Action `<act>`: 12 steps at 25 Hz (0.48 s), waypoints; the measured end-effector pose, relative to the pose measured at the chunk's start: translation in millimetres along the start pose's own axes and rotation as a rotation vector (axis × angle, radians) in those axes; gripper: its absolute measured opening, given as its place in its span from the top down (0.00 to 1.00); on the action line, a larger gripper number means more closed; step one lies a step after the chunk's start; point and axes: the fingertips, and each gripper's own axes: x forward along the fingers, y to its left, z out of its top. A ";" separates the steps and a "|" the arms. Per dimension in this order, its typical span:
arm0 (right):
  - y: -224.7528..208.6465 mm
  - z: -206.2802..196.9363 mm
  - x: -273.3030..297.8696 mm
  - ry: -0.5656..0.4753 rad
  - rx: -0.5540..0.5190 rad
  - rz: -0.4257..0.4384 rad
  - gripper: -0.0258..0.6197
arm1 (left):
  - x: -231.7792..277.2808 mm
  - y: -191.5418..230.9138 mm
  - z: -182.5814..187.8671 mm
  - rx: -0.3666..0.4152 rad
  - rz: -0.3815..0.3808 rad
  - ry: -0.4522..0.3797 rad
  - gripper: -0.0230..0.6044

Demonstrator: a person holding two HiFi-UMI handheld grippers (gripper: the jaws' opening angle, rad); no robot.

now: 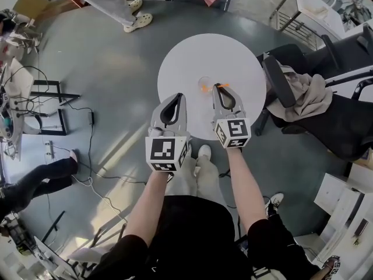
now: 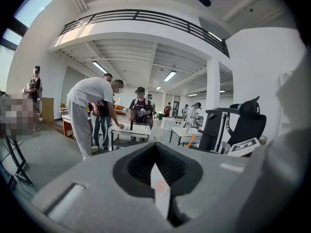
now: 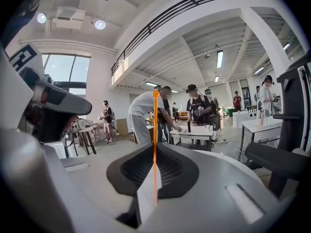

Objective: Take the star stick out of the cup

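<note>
A round white table [image 1: 192,51] stands in front of me, and a clear cup [image 1: 204,85] sits near its middle. Just right of the cup, my right gripper [image 1: 219,88] is shut on the thin orange star stick [image 1: 222,86]. In the right gripper view the stick [image 3: 155,130] rises straight up from between the closed jaws of that gripper [image 3: 154,186]; its star end does not show clearly. My left gripper [image 1: 176,97] hovers over the table's near left edge, apart from the cup. Its jaws [image 2: 160,193] are shut with nothing between them.
A black office chair [image 1: 291,63] draped with a beige cloth [image 1: 306,95] stands close to the table's right side. Cables [image 1: 87,118] and a stand lie on the grey floor at the left. People [image 1: 125,4] stand beyond the table, with work tables behind them.
</note>
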 end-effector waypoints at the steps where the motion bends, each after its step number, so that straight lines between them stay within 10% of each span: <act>1: 0.2 1.3 -0.2 0.000 0.005 -0.003 0.95 | -0.2 -0.6 0.9 0.002 -0.003 0.002 0.96; 12: 9.6 35.0 -8.3 -0.002 0.013 0.015 0.94 | 0.8 5.4 30.9 -0.013 0.017 -0.018 0.96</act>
